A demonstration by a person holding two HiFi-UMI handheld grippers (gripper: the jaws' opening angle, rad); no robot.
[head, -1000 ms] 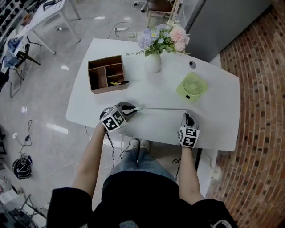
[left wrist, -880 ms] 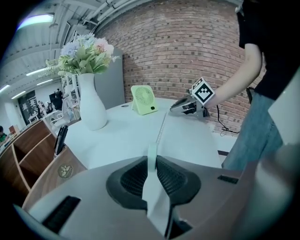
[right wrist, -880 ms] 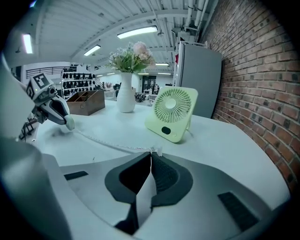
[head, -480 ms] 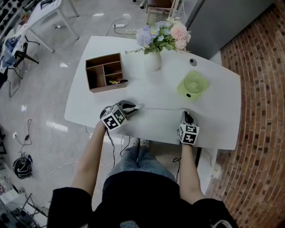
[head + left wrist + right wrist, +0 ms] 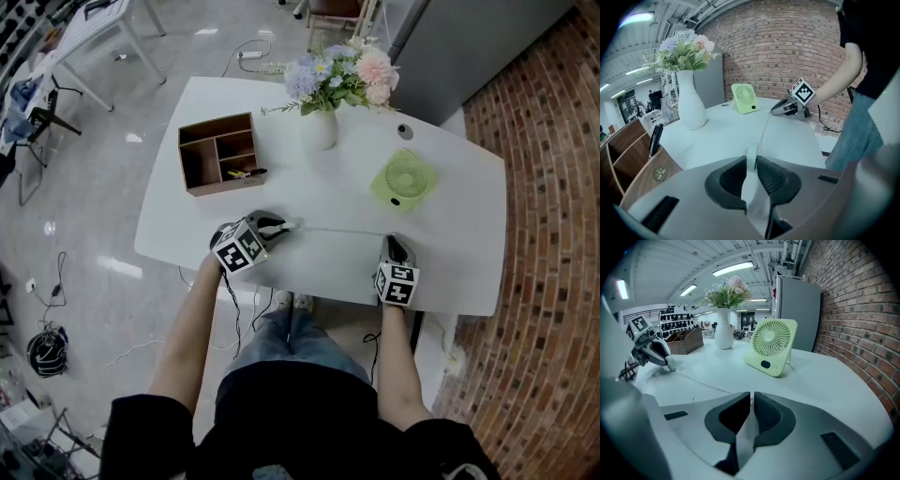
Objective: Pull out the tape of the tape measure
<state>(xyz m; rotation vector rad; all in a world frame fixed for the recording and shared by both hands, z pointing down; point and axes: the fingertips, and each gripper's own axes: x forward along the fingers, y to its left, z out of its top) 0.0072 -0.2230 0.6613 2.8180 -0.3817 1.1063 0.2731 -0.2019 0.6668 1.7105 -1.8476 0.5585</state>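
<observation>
The small white tape measure case [image 5: 751,165] sits between the pads of my left gripper [image 5: 281,226]. Those jaws are opening slightly, but the pads still touch the case. A thin tape [image 5: 342,230] runs out of it across the white table [image 5: 450,234] to my right gripper [image 5: 392,242]. That gripper is pinched shut on the tape's end [image 5: 749,399] near the table's front edge. In the right gripper view the tape [image 5: 701,384] leads back to the left gripper [image 5: 670,364]. The left gripper view shows the tape [image 5: 764,129] reaching the right gripper [image 5: 776,111].
A green desk fan [image 5: 404,182] stands behind the right gripper. A white vase of flowers [image 5: 320,129] is at the table's back, and a wooden organizer box [image 5: 220,155] at the back left. The table's front edge lies just under both grippers.
</observation>
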